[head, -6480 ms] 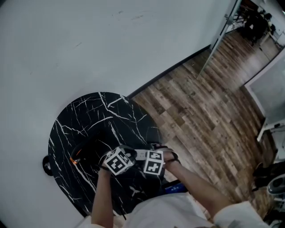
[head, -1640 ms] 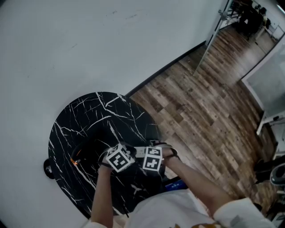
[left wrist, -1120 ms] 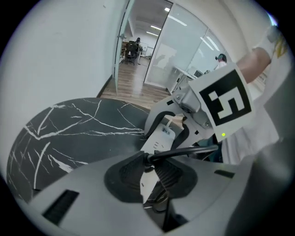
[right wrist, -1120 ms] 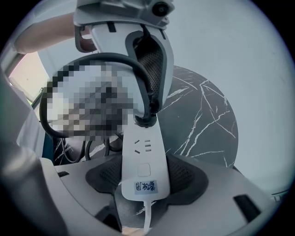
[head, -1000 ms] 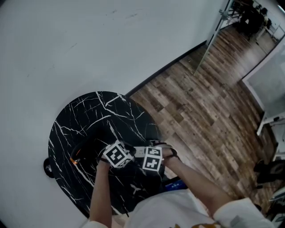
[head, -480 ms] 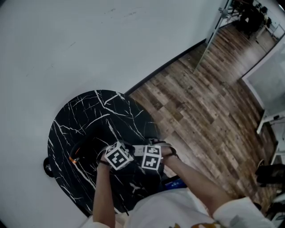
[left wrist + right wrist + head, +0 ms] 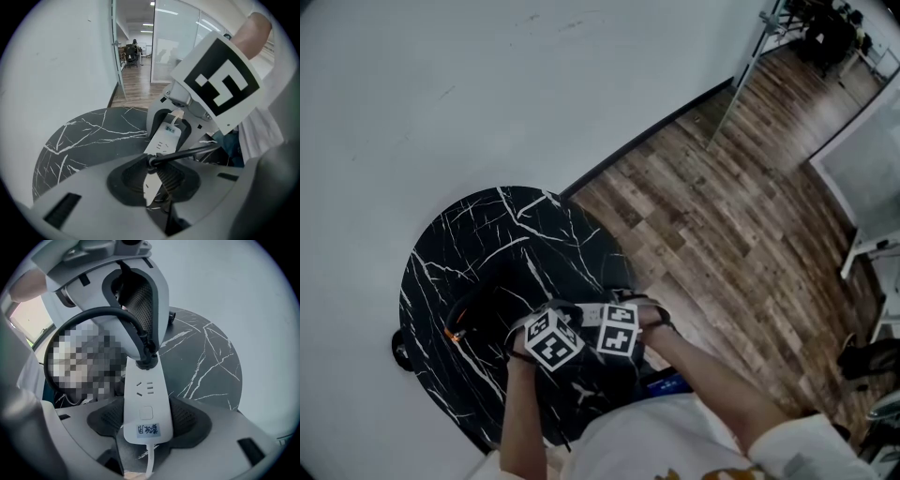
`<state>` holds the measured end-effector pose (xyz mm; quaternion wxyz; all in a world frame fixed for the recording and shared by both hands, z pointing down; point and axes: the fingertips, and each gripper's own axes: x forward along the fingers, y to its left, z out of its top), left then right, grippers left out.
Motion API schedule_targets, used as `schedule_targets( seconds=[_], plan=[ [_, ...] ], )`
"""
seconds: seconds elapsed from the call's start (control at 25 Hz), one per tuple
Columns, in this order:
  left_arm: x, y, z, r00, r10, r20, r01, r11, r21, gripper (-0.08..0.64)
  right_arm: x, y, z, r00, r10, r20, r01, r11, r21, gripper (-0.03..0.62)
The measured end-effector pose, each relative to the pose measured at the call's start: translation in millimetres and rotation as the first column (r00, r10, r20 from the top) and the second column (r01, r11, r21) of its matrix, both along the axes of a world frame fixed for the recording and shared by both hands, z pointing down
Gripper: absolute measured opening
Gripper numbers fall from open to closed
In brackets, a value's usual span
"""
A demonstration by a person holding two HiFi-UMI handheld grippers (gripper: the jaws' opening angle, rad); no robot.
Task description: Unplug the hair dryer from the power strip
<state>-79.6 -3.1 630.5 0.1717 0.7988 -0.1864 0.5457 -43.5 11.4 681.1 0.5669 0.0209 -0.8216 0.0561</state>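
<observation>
A white power strip (image 7: 146,394) is held between my two grippers over the black marble table (image 7: 487,234). My right gripper (image 7: 147,420) is shut on its labelled cable end. My left gripper (image 7: 157,173) is shut on the black plug (image 7: 146,358), which sits at the strip's far end, and the plug's black cord (image 7: 187,152) runs off to the right. In the head view both marker cubes, left gripper (image 7: 551,341) and right gripper (image 7: 619,330), hide the strip. The black hair dryer (image 7: 478,309) lies on the table left of them, hard to make out.
The round table stands against a white wall (image 7: 441,94), with wooden floor (image 7: 722,216) to its right. A small black round object (image 7: 398,349) sits off the table's left edge. The person's arms and body fill the bottom of the head view.
The left gripper's marker cube has tilted and dropped slightly in the head view. The right gripper and the strip have stayed where they were.
</observation>
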Motion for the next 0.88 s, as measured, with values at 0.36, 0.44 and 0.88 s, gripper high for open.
schedule_targets(
  seconds=[0.36, 0.44, 0.88],
  plan=[
    [0, -11, -4, 0.999, 0.046, -0.029, -0.049, 0.994, -0.101, 0.057, 1, -1, 1, 1.000, 0.012, -0.002, -0.012, 1.000, -0.008, 0.273],
    [-1, -4, 0, 0.999, 0.039, -0.008, -0.040, 0.997, -0.072, 0.057, 0, -1, 1, 1.000, 0.010, 0.001, -0.010, 1.000, -0.007, 0.273],
    [-2, -3, -1, 0.999, 0.039, 0.033, -0.040, 0.999, 0.021, 0.057, -1, 0, 1, 1.000, 0.007, 0.000, -0.007, 1.000, -0.007, 0.273]
  ],
)
